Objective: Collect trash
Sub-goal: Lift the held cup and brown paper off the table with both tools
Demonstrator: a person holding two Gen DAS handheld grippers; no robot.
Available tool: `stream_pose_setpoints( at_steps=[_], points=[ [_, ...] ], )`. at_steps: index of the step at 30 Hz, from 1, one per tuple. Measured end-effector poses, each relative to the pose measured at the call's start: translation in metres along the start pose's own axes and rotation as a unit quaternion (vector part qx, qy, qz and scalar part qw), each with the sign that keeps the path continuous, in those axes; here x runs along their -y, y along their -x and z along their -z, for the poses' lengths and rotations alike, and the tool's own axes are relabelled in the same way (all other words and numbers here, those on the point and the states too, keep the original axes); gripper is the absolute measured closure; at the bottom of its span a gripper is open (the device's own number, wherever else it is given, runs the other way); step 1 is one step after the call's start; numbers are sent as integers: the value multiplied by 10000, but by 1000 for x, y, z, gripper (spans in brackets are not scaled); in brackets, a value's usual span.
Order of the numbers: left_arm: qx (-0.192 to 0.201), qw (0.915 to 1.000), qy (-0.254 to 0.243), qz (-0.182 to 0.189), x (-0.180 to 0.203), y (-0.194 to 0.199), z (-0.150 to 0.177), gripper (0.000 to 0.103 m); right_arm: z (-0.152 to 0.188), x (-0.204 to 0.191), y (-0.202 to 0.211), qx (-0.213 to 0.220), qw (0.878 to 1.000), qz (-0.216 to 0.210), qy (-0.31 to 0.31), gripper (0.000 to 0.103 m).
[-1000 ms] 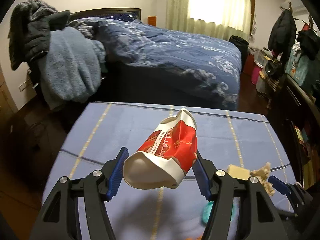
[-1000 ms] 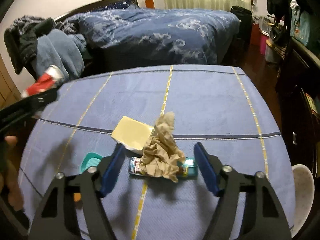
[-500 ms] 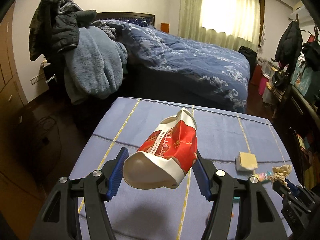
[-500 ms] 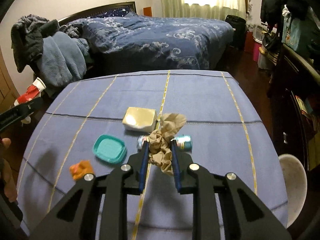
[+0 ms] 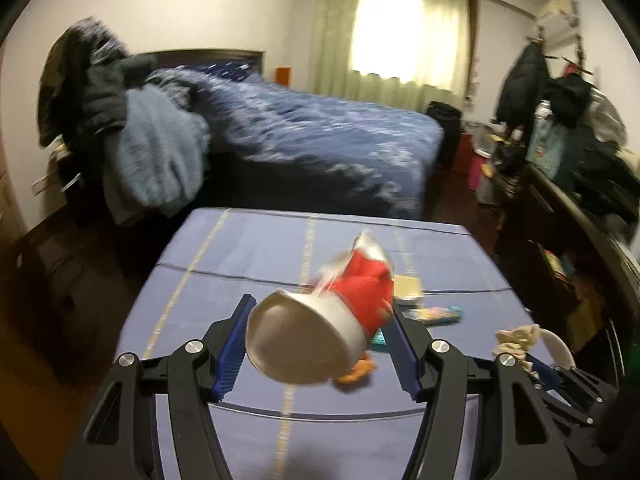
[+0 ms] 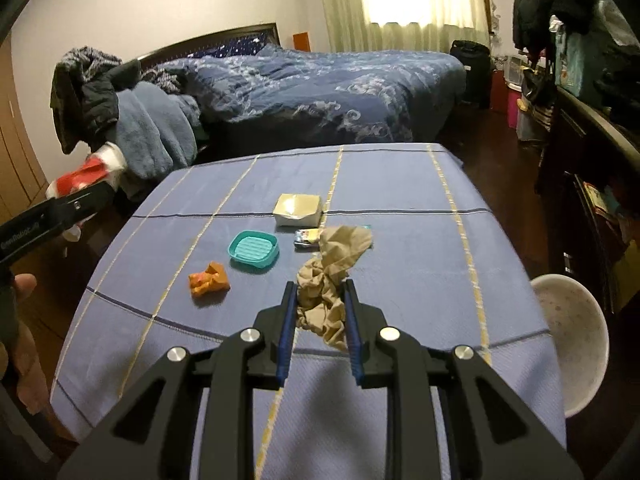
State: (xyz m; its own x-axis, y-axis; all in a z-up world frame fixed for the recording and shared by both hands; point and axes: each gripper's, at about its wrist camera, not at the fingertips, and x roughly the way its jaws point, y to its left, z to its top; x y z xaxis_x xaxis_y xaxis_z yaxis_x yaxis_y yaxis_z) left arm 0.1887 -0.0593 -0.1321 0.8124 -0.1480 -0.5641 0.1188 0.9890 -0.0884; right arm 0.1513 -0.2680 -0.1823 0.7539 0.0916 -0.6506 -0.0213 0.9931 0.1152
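The right tongs (image 6: 318,312) are closed narrow on a crumpled beige-brown piece of paper (image 6: 326,280), which hangs between the blue pads above the bench (image 6: 400,184) with its light-blue striped cloth. The left tongs (image 5: 320,344) stand at a middle width and grip a crushed red-and-white paper cup (image 5: 320,328) by its sides, the open mouth turned to the camera; this view is blurred, so I cannot tell how firmly the pads press, but the cup sits between them and clear of the cloth. Other trash lies on the bench: a small orange crumpled wrapper (image 6: 209,279), a teal plastic lid with ribs (image 6: 253,251), a flat white-yellow paper box (image 6: 298,210) and, just beside it, a shiny coloured snack packet (image 6: 308,237) partly hidden behind the held paper. At the right edge of the bench, lower down, a round white bin (image 6: 570,340) is visible, and I judge that it is the place for the trash. To do this step well, both hands should keep their grip steady while carrying, because the paper is light and loose and the cup is only squeezed at its soft sides. Each piece should be brought right above the bin's opening before the tongs let go, one hand after the other, so the arms do not cross or knock each other.
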Motion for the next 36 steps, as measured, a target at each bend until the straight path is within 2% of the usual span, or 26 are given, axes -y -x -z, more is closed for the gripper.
stream_pose_setpoints(
  at_steps=[7, 8, 9, 12, 13, 15, 16, 19, 22, 26, 32, 33, 36],
  points=[
    [103, 9977, -482, 470, 59, 7, 2, 41, 10, 36, 29, 230, 9990, 318, -211, 78],
    [107, 9972, -519, 520, 64, 7, 3, 44, 12, 40, 31, 238, 9988, 342, -246, 78],
    [113, 9967, -548, 588, 70, 6, 3, 54, 13, 45, 32, 247, 9986, 366, -284, 78],
    [45, 9965, -616, 570, 80, 1, 4, 56, 19, 60, 38, 250, 9978, 440, -417, 78],
    [-56, 9966, -665, 488, 80, -4, 6, 54, 21, 64, 39, 257, 9977, 439, -458, 78],
    [-233, 9973, -597, 344, 72, -12, 14, 25, 22, 68, 40, 255, 9976, 426, -487, 78],
    [-341, 9977, -533, 254, 65, -17, 20, 21, 23, 70, 41, 263, 9976, 412, -501, 78],
    [-729, 9966, -393, -27, 43, -31, 38, 20, 26, 71, 42, 250, 9979, 365, -480, 78],
    [-1250, 9919, -193, -108, 23, -47, 58, 16, 27, 66, 43, 270, 9984, 278, -419, 78],
    [-1381, 9903, -127, 53, 23, -62, 69, 4, 27, 57, 41, 250, 9989, 178, -345, 78],
    [-1535, 9867, -492, -231, 35, -91, 77, 4, 27, 52, 41, 231, 9992, 168, -296, 78],
    [-1533, 9864, -523, -270, 35, -94, 79, 14, 26, 53, 41, 228, 9991, 170, -303, 78],
    [-1489, 9878, -402, -223, 28, -93, 80, 17, 26, 52, 40, 221, 9991, 175, -304, 78]
  ],
)
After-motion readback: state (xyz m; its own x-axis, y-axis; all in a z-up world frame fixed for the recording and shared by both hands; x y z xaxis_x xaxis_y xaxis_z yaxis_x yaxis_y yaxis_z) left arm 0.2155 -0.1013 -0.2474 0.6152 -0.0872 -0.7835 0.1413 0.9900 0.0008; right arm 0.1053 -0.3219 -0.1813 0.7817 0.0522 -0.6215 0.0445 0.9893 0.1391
